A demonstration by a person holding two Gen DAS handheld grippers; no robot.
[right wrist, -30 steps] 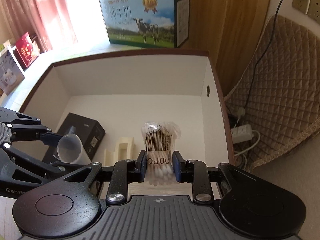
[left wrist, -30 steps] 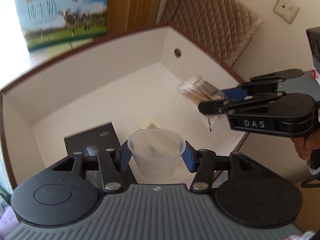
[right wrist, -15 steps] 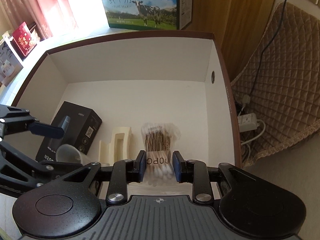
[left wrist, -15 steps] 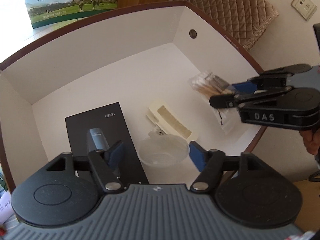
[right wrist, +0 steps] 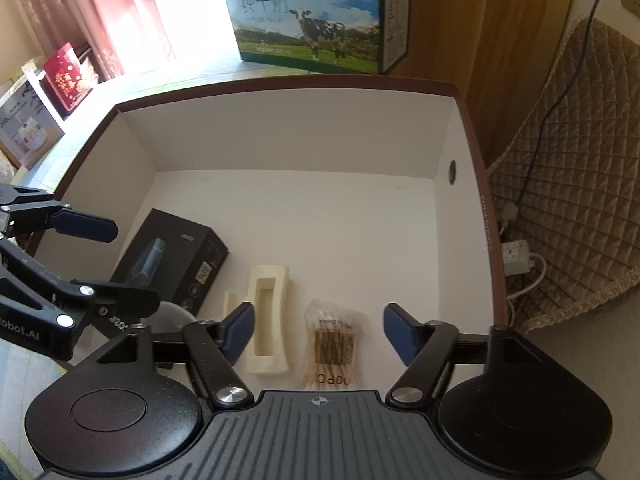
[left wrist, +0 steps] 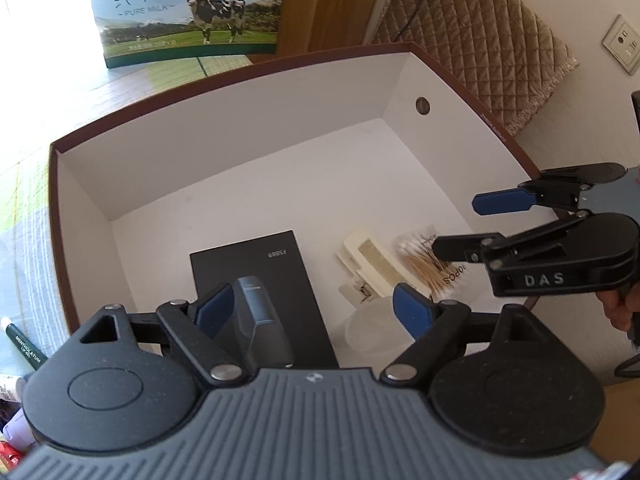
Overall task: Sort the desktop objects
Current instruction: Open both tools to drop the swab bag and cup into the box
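Note:
A white-lined box [left wrist: 248, 168] holds a black carton [left wrist: 256, 280] with a dark blue device on it, a cream plastic holder [left wrist: 368, 264], a bag of cotton swabs [left wrist: 424, 268] and a clear plastic cup [left wrist: 368, 328]. My left gripper [left wrist: 312, 308] is open and empty above the cup and carton. My right gripper [right wrist: 320, 332] is open and empty just above the swab bag [right wrist: 332, 344], which lies on the box floor beside the cream holder [right wrist: 268, 320]. The carton [right wrist: 176, 260] lies at the box's left; the cup [right wrist: 172, 316] is mostly hidden behind the left gripper.
A milk carton box [right wrist: 312, 20] stands behind the box [right wrist: 304, 148]. A quilted cushion [right wrist: 576, 160] and a power strip [right wrist: 516, 256] lie to the right. A green tube [left wrist: 20, 344] and small items lie left of the box.
My left gripper opened and let the cup down into the box, then rose. My right gripper opened and released the swab bag onto the box floor.

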